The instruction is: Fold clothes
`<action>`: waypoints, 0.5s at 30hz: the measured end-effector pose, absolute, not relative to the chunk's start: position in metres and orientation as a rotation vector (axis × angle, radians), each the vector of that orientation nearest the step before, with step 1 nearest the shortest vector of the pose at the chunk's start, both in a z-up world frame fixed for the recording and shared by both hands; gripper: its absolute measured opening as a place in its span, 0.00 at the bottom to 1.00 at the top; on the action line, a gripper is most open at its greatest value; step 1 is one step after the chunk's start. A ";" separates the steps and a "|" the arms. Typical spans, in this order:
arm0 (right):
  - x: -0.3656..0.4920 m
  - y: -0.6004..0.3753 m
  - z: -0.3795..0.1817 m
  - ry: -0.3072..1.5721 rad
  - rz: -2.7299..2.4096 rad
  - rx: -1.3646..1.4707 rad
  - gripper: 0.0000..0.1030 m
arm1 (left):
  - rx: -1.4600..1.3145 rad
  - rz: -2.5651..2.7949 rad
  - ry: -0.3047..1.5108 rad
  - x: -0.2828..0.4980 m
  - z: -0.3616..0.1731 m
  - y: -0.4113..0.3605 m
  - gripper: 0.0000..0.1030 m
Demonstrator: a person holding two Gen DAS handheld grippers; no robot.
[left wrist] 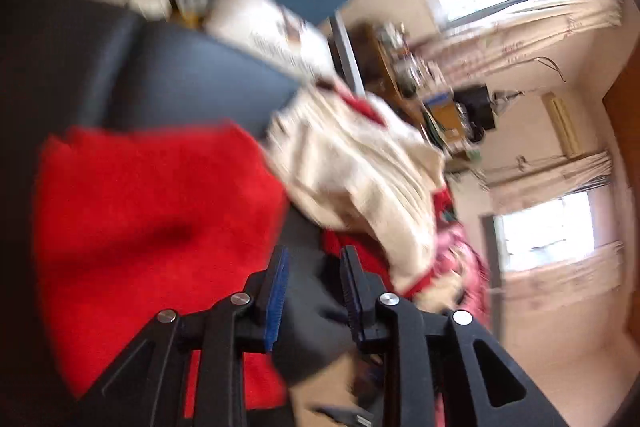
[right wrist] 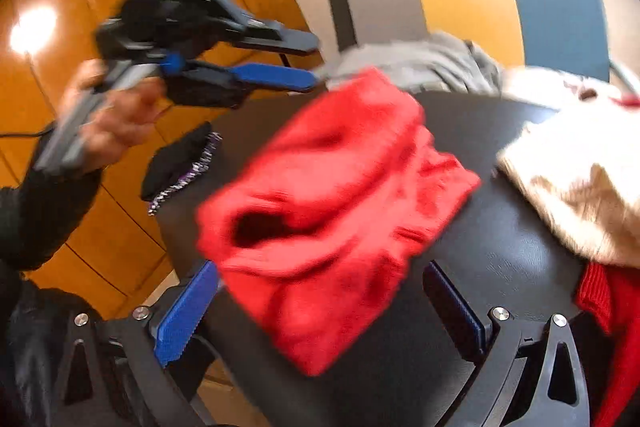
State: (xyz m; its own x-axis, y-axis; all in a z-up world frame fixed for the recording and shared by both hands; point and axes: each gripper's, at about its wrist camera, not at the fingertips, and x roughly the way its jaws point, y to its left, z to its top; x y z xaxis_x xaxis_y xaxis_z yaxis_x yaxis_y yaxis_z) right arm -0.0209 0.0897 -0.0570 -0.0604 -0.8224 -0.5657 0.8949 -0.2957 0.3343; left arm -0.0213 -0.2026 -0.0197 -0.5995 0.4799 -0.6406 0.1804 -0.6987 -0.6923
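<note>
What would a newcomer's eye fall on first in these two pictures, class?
The bright red garment stands out, lying crumpled in the middle of the dark table. To its right a cream garment is heaped at the table's edge. The left claw, held in a hand, hangs open at the table's far left, while the right claw gapes wide just over the red cloth.

No legible text, label, brand, number or sign anywhere in either view. Faint dark print on the white fabric [left wrist: 280, 43] at about 11 o'clock in the left wrist view, too blurred to read. Same for the clutter on the far shelf [left wrist: 404, 67].
</note>
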 end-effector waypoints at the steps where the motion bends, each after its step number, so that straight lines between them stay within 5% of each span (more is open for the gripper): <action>1: -0.012 0.084 -0.051 0.103 -1.672 0.784 0.99 | -1.289 2.486 -1.077 -0.011 -0.017 -0.214 0.26; 9: 0.024 0.017 -0.064 0.135 -1.524 0.876 0.83 | -1.296 2.753 -0.858 0.051 -0.049 -0.260 0.27; 11: 0.022 0.004 -0.076 0.150 -1.518 0.915 0.61 | -1.278 2.749 -0.865 0.055 -0.062 -0.260 0.28; 13: 0.021 -0.005 -0.086 0.167 -1.519 0.971 0.08 | -1.269 2.720 -0.884 0.057 -0.073 -0.260 0.28; 15: 0.022 -0.005 -0.089 0.148 -1.502 1.013 0.08 | -1.236 2.681 -0.908 0.055 -0.082 -0.252 0.28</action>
State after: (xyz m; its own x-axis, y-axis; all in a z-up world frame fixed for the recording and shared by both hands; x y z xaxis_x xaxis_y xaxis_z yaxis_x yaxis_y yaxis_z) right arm 0.0219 -0.0047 -0.0885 0.1424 -0.7447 -0.6520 0.8575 -0.2362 0.4571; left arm 0.0555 -0.2520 -0.0817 -0.6788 0.2808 -0.6786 0.1894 -0.8258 -0.5312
